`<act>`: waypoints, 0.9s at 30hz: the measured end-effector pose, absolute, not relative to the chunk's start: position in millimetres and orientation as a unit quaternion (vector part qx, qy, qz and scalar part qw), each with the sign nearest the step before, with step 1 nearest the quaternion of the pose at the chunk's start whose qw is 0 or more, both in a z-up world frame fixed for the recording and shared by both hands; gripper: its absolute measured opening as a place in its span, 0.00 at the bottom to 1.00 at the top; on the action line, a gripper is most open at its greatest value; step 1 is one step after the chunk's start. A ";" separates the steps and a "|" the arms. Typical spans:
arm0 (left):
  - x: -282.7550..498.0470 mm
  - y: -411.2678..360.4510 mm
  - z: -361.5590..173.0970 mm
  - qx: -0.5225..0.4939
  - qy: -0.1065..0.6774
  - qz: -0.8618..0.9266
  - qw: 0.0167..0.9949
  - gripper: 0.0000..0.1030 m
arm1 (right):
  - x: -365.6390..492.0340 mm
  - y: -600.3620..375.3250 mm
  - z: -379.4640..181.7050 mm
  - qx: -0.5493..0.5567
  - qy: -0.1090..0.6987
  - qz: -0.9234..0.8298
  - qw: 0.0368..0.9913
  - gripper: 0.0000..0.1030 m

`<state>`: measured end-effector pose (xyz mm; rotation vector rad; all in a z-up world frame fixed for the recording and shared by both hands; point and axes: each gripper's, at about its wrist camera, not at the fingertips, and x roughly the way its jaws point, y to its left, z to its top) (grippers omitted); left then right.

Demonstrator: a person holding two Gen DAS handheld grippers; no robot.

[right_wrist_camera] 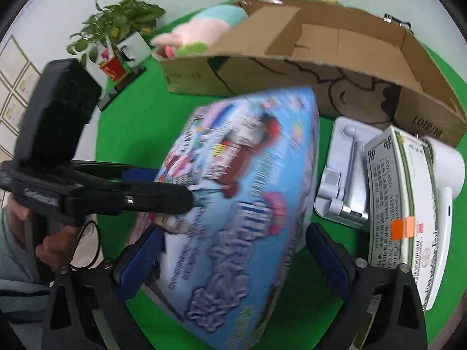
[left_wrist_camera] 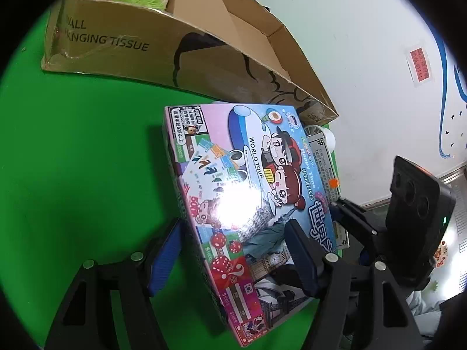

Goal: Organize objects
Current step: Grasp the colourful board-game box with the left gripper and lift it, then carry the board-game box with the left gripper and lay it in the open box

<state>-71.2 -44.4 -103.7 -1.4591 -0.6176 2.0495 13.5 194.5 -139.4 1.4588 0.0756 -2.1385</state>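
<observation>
Board-game box point(left_wrist_camera: 248, 204) fills the frame centre, tilted above the green cloth point(left_wrist_camera: 87, 160), clamped between the left gripper's point(left_wrist_camera: 233, 259) fingers; right gripper point(right_wrist_camera: 233, 262) straddles it, grip uncertain. Cardboard carton point(left_wrist_camera: 204, 58) sits upper frame.

A colourful "World Tour" board-game box point(left_wrist_camera: 248, 204), glossy with cartoon children and red dice, tilts at centre frame above the green surface. Behind it, across the upper frame, stands an open cardboard box point(left_wrist_camera: 186, 58) marked "Hanging Tissue".
</observation>
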 end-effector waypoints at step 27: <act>-45.7 -38.2 -30.8 -0.434 -0.177 0.845 0.256 0.55 | 19.1 240.3 -57.9 0.406 -0.049 -0.884 0.226 0.55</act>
